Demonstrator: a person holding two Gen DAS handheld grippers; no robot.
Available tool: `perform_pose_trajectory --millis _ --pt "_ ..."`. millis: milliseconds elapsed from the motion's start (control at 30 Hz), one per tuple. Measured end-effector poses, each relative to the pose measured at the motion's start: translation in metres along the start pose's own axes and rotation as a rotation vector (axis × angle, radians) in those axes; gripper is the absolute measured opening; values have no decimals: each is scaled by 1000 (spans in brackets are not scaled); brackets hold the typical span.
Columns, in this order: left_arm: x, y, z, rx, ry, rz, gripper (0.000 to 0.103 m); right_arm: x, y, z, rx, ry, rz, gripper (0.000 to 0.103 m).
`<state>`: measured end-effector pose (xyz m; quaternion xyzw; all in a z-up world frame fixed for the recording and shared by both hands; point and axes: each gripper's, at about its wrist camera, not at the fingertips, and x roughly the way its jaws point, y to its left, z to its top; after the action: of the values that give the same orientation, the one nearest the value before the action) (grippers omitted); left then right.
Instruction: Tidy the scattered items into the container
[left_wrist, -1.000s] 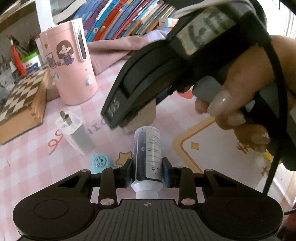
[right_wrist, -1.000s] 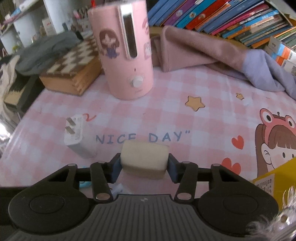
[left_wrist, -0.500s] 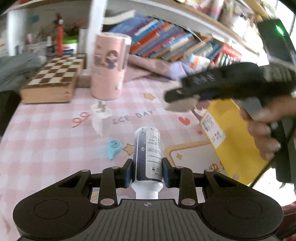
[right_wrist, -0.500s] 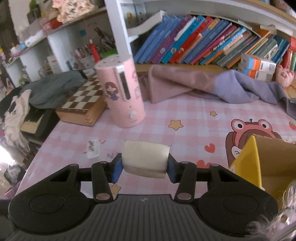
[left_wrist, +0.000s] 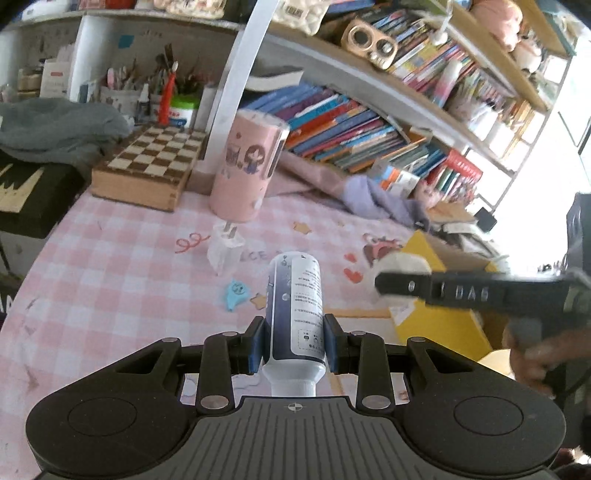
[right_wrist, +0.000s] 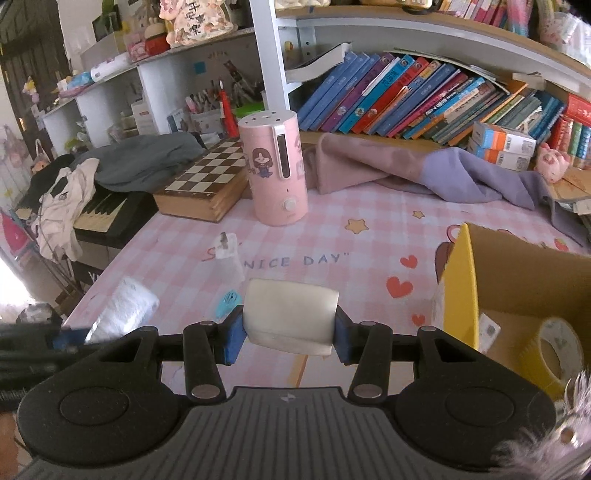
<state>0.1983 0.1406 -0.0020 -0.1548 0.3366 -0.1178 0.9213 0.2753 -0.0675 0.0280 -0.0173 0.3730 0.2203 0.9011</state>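
Right wrist view, right gripper (right_wrist: 289, 334) clamping eraser (right_wrist: 290, 316), left gripper (left_wrist: 294, 344) clamping bottle (left_wrist: 295, 308), charger (right_wrist: 229, 258) beyond, box (right_wrist: 460, 291) rightward

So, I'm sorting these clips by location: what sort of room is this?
Probably a child's bedroom or study corner: a shelf of colourful books, a pink checked cartoon table cover, a wooden chessboard box and a pink cartoon humidifier.

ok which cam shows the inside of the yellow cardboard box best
The right wrist view: the open yellow cardboard box shows its brown inside and a yellow tape roll. The left wrist view shows only its outer yellow wall, partly behind the right claw.
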Motion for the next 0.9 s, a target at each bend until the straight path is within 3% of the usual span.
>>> perform_pose_trajectory --millis 400,900 --pt "-44 -14 -13 -53 -10 -133 31 -65 19 -50 -44 -57 -52 45" --pt "-77 -23 -39 -61 -3 -168 31 -101 38 -90 -25 -54 -73 44"
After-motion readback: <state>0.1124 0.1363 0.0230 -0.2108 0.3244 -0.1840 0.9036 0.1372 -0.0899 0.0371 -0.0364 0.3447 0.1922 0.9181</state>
